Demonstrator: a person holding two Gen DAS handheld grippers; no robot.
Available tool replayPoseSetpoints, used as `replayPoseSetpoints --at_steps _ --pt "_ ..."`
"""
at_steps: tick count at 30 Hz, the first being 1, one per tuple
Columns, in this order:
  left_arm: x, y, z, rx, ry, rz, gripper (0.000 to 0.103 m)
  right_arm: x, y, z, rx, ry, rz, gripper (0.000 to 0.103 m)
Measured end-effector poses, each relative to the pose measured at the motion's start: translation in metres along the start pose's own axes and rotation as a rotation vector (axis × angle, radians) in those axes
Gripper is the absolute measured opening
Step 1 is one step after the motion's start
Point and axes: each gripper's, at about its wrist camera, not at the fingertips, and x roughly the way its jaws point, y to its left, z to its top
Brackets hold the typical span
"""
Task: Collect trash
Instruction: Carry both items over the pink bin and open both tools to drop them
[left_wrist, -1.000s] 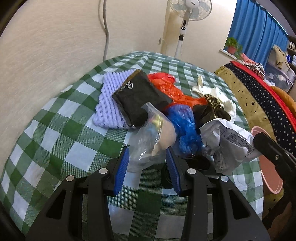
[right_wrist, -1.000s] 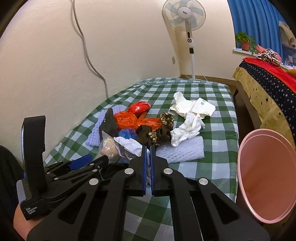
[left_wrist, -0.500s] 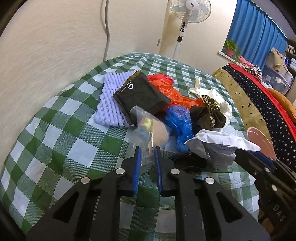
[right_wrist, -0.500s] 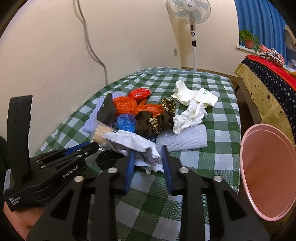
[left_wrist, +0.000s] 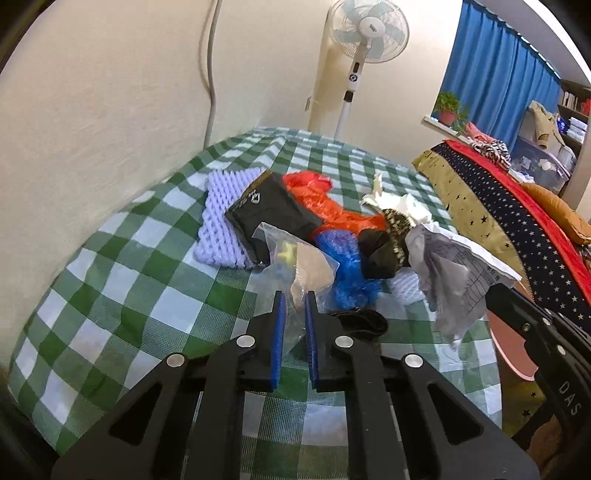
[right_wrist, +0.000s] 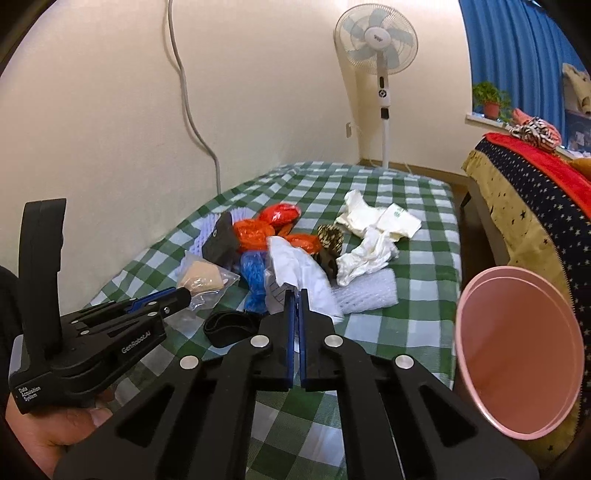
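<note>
A cream-walled bedroom with a pedestal fan (left_wrist: 364, 33) and blue curtains frames a table under a green-and-white checked cloth (left_wrist: 110, 266), strewn with litter. In the left wrist view, the left gripper (left_wrist: 294, 301) has its blue pads closing on the lower edge of a clear plastic bag (left_wrist: 295, 266) with a tan lump inside, which stands up just ahead of the fingertips; the film is caught between them. Beyond it lie a black pouch (left_wrist: 269, 206) on lilac foam netting (left_wrist: 218, 221), orange plastic (left_wrist: 332, 206) and a blue wrapper (left_wrist: 343, 266), with a black band (left_wrist: 360, 319) flat on the cloth just to the gripper's right. In the right wrist view, the right gripper (right_wrist: 294, 295) is pressed together on the near edge of a crumpled printed paper (right_wrist: 299, 273), which rises straight ahead of its tips. The pink bin (right_wrist: 517, 347) gapes low to its right, off the table edge. To carry well, both pinches should probably stay firm while each piece is lifted clear of the pile, so that neither drags the blue wrapper along. The paper's bin is close; the bag must cross over further, and the thin film could slip.
</note>
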Motion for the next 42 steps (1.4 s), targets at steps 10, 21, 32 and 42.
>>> replayPoseSetpoints --at_steps 10,21,32,42 --pt "-0.027 -0.009 0.001 0.034 -0.063 -0.034 0.011 -0.036 -0.010 0.001 0.033 -0.061 -0.036 0.002" --pt "-0.044 -0.019 0.000 0.068 -0.087 -0.075 0.011 -0.068 -0.039 0.010 0.124 -0.108 -0.098 0.002" --pt "-0.055 -0.062 0.010 0.139 -0.110 -0.162 0.011 -0.121 -0.094 0.031 0.212 -0.188 -0.248 0.002" --pt "-0.047 -0.130 0.020 0.203 -0.121 -0.271 0.011 -0.151 -0.165 0.038 0.278 -0.229 -0.391 0.002"
